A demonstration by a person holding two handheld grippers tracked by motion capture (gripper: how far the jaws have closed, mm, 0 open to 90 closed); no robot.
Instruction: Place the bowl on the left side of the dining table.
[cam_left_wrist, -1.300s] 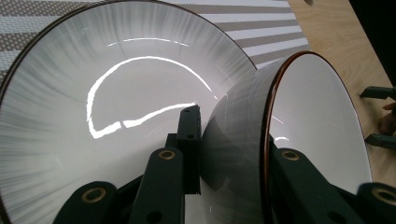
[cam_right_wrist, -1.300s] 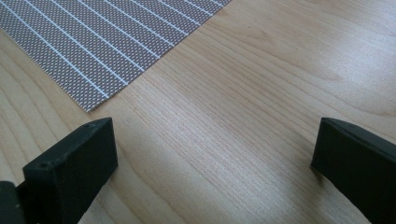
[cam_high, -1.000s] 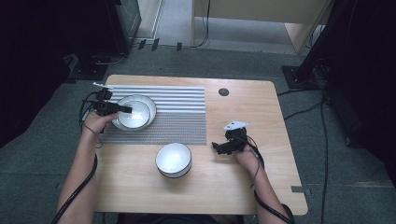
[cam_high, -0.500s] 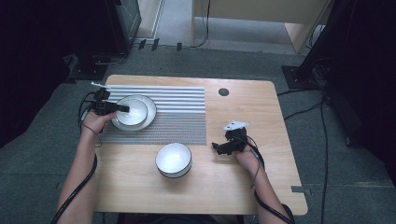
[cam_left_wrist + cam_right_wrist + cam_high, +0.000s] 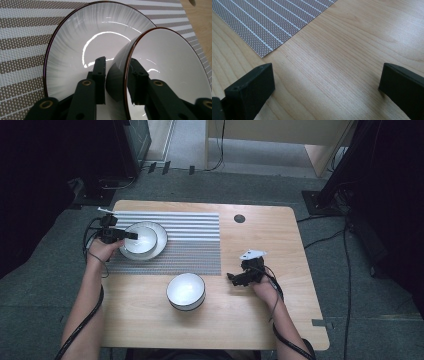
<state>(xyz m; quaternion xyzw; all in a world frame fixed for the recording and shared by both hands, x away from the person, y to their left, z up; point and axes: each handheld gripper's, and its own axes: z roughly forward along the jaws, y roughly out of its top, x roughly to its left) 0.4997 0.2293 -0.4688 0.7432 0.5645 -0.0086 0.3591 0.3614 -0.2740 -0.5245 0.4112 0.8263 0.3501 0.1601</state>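
Lowered bowl (image 5: 160, 75) (rim between left tongs (image 5: 117, 80))

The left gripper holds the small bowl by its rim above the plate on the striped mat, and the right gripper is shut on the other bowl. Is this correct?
Not quite. In the right gripper view the right gripper is open over bare table, holding nothing. The other bowl stands untouched. The left gripper does hold the small bowl above the plate.

A: Bowl (image 5: 170, 67) and plate (image 5: 82, 42) finish?
B: Glossy white glazed ceramic, dark rims. Mat (image 5: 190, 245) is a coarse woven mesh, matt.
A: Table (image 5: 260, 320)?
B: Smooth light wood, low sheen. Gripper jaws are matt black plastic.
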